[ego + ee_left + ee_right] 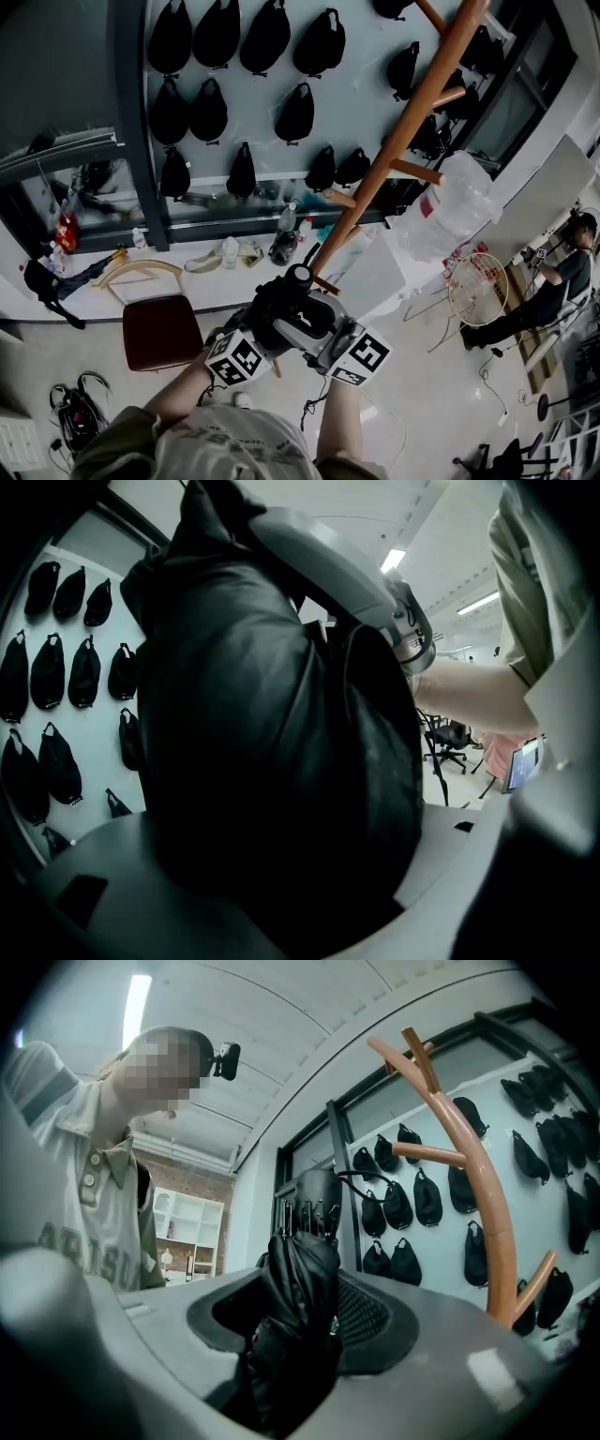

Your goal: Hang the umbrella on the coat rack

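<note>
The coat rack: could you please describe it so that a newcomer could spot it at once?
Find the pale wall hung with rows of black bags. Slanting across its right side is the coat rack, the only orange-brown wooden pole there, with short pegs branching off.

rows of black pouch-shaped bags [265,37] hang on a pale grey wall [366,94]. a dark red chair with a curved wooden back [161,330] stands on the pale floor [431,403]; white strip lights [392,560] glow overhead.
</note>
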`<state>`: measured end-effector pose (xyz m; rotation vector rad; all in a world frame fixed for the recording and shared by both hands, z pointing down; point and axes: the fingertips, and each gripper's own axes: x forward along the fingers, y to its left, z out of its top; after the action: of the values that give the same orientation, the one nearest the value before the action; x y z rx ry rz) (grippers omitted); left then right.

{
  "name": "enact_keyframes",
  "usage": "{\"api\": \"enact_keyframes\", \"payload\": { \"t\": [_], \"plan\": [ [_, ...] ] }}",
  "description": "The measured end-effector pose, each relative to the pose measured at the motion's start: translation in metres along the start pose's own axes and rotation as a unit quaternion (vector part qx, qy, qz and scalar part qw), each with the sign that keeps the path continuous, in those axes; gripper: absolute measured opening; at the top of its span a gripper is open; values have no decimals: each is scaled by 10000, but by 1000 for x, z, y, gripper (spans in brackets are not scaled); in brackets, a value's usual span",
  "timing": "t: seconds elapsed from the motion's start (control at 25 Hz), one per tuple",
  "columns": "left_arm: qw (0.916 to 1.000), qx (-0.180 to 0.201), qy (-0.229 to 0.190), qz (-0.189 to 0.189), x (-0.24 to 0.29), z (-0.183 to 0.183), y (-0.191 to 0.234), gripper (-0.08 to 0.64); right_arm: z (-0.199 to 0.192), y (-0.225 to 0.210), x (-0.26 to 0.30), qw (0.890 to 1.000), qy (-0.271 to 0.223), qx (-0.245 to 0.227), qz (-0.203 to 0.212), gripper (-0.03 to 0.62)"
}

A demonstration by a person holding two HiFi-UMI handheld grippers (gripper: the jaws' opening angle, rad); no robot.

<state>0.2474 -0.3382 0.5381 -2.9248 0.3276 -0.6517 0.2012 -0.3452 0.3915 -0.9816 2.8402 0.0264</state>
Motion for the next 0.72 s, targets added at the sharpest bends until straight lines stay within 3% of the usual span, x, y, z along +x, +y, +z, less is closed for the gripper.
{"api": "enact_keyframes", "payload": {
  "t": [0.32, 0.72],
  "plan": [
    [9991, -30, -289, 319, -7, 13, 18, 361, 16, 0, 11, 9994, 66, -333, -102, 204],
    [9955, -249, -271, 873, -25, 18, 50, 422, 39, -25, 24, 9960, 98, -462, -764, 202]
  ]
}}
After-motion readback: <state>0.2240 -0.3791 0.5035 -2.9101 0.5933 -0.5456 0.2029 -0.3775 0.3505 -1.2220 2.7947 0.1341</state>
